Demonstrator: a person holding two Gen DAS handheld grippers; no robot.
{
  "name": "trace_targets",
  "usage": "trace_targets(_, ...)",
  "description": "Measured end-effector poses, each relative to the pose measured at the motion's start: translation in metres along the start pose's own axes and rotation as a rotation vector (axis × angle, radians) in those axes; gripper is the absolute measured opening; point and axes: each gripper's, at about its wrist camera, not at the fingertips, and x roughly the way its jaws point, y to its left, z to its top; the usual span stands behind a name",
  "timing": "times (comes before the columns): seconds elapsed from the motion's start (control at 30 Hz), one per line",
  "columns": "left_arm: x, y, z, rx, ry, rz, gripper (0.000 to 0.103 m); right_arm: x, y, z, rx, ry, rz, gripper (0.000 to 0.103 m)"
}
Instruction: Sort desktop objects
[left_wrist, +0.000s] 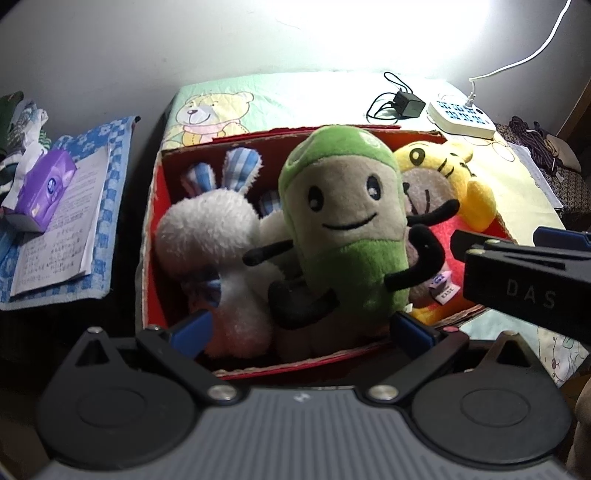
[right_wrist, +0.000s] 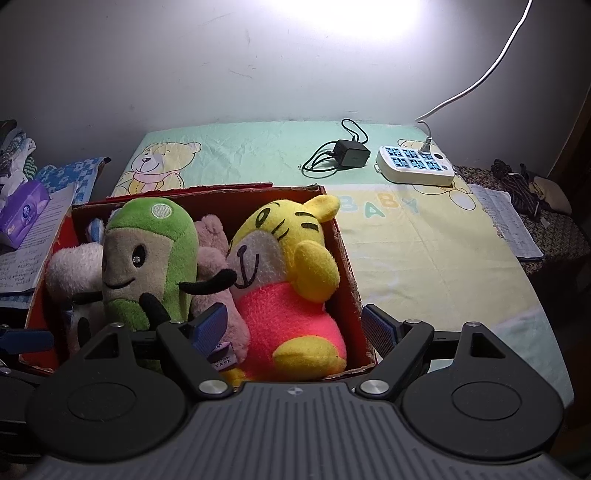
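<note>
A red cardboard box (left_wrist: 151, 236) (right_wrist: 343, 258) holds several plush toys. A green and beige plush (left_wrist: 343, 221) (right_wrist: 147, 258) stands upright in the middle. A white rabbit plush (left_wrist: 214, 240) (right_wrist: 70, 269) lies to its left. A yellow tiger plush in pink (right_wrist: 288, 280) (left_wrist: 458, 177) lies at the right, with a pale pink plush (right_wrist: 214, 254) between. My left gripper (left_wrist: 301, 326) is open above the box's near edge, jaws either side of the green plush's base. My right gripper (right_wrist: 295, 325) is open over the tiger's lower body, and it shows at the right of the left wrist view (left_wrist: 517, 273).
The box sits on a pale green and yellow baby blanket (right_wrist: 424, 236). A black charger with cable (right_wrist: 347, 153) and a white power strip (right_wrist: 415, 166) lie at the back right. A purple tissue pack (left_wrist: 46, 188) and printed papers (left_wrist: 59, 229) lie on the left.
</note>
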Motion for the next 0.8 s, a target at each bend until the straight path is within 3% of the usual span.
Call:
trace_targets(0.47, 0.001, -0.002, -0.003, -0.032, -0.011, -0.035, 0.102, -0.002, -0.008, -0.002, 0.008, -0.009, 0.013, 0.082)
trace_targets(0.7, -0.010, -0.005, -0.005, -0.034, -0.090, -0.001, 0.100, -0.004, -0.011, -0.002, 0.013, -0.023, 0.019, 0.082)
trace_targets(0.8, -0.013, -0.001, -0.003, -0.057, -0.093, -0.025, 0.101, -0.005, -0.012, -0.002, 0.013, -0.027, 0.022, 0.082)
